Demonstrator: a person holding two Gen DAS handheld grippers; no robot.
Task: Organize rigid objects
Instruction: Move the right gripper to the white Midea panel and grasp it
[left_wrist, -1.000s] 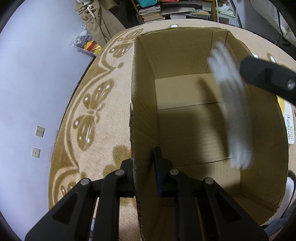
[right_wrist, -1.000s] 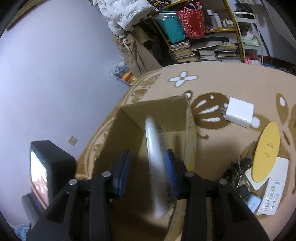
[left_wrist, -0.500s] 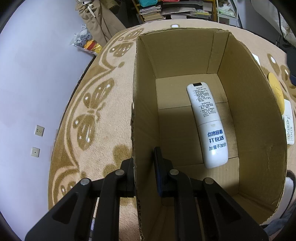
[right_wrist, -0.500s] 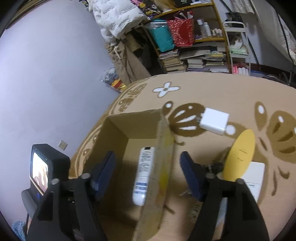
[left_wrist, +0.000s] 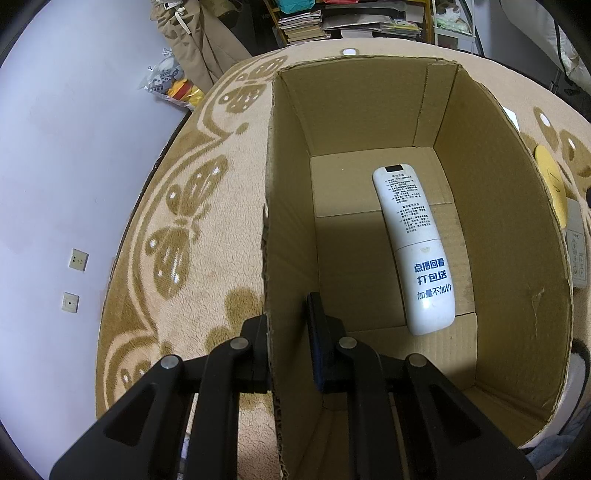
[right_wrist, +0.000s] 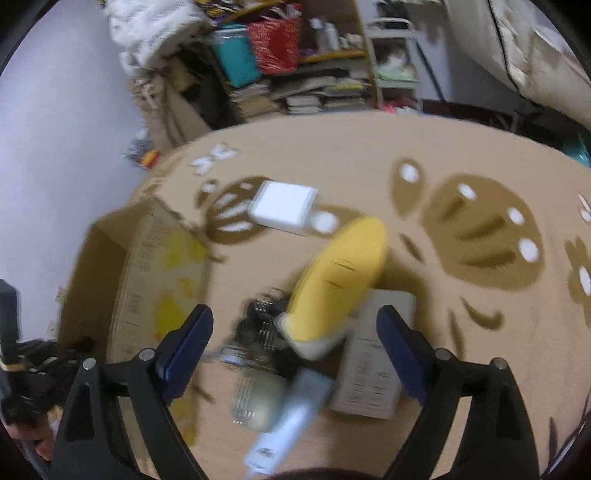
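Cardboard box (left_wrist: 495, 192) wall clamped by left tongs (left_wrist: 286, 339); right tongs (right_wrist: 293, 343) spread apart above yellow case (right_wrist: 336, 284).

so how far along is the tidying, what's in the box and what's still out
Done: one white remote lies flat on the cardboard box floor. In hand: the left gripper is clamped on the box's wall; the right gripper is open and empty above the pile on the rug. Left: the yellow oval object, white adapter, keys, flat white remote and a blurred pale item.
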